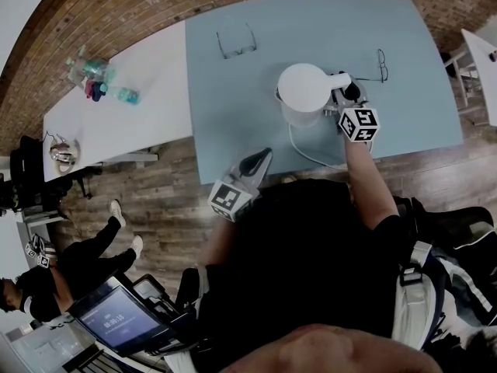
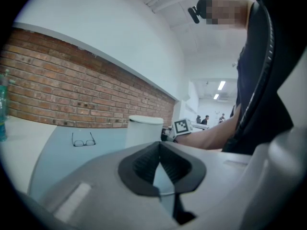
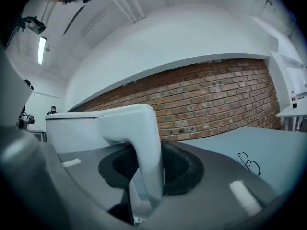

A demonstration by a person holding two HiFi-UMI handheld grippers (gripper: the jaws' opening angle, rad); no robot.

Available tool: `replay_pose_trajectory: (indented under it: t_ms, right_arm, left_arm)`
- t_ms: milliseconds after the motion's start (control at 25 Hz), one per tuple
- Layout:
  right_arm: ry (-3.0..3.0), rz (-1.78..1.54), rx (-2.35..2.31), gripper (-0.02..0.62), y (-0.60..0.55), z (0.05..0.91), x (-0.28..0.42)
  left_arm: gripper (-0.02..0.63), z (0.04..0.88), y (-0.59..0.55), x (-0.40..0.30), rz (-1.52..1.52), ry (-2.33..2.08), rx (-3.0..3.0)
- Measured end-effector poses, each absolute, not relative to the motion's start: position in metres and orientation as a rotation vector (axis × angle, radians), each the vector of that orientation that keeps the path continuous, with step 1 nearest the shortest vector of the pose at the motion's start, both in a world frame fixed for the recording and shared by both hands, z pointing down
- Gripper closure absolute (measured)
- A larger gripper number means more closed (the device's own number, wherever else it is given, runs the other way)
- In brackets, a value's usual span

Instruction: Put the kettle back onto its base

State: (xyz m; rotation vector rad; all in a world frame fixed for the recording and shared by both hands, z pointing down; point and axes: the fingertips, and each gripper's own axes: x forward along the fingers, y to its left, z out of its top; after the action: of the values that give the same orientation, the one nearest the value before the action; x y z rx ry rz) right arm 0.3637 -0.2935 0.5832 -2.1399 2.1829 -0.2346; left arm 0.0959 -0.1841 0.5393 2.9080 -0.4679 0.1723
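A white kettle (image 1: 301,88) stands upright on the blue-grey table (image 1: 233,115). A white cord (image 1: 307,152) runs from under it toward the front edge, and its base is hidden beneath it. My right gripper (image 1: 347,92) is at the kettle's right side, level, with the white handle (image 3: 146,147) between its pads (image 3: 180,169); both pads look pressed against it. In the right gripper view the kettle body (image 3: 81,128) fills the left. My left gripper (image 1: 260,158) hovers at the table's front edge, shut and empty, with the kettle (image 2: 144,131) ahead of it.
Two pairs of glasses lie on the table, one at the far left (image 1: 235,41) and one right of the kettle (image 1: 381,64). A white table (image 1: 116,123) to the left carries bottles (image 1: 97,76). A brick wall runs behind. A seated person (image 1: 78,263) and a screen (image 1: 124,321) are at lower left.
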Motion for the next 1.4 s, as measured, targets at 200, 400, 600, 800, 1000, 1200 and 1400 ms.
replay_pose_trajectory:
  t_ms: [200,400,600,800,1000,1200,1400]
  right_arm:
    - [2.203,-0.272,-2.145,0.483,-0.294,0.587,0.365]
    - [2.256,-0.303,-2.159,0.483,-0.302,0.588,0.37]
    - [2.271,-0.314,-2.167,0.483,-0.293,0.59,0.368]
    - [2.291,-0.314,-2.128,0.471,-0.291,0.588,0.365]
    - [2.26,-0.292,-2.152,0.456,-0.27,0.584,0.364]
    - [2.238,-0.251,-2.238,0.474,-0.241,0.586,0.362]
    - [2.293,-0.145,-2.193,0.534,-0.197,0.562,0.321]
  left_arm:
    - [0.606,0.542,-0.185,0.094,0.185,-0.478,2.9]
    - [0.606,0.541,-0.186,0.1,0.18,-0.496,2.906]
    - [0.606,0.536,-0.18,0.097,0.194,-0.462,2.927]
    - [0.606,0.535,-0.178,0.09,0.197,-0.492,2.929]
    - [0.606,0.531,-0.166,0.076,0.188,-0.508,2.93]
    - [0.606,0.53,-0.156,0.049,0.163,-0.556,2.909]
    - [0.606,0.528,-0.126,0.022,0.15,-0.565,2.888]
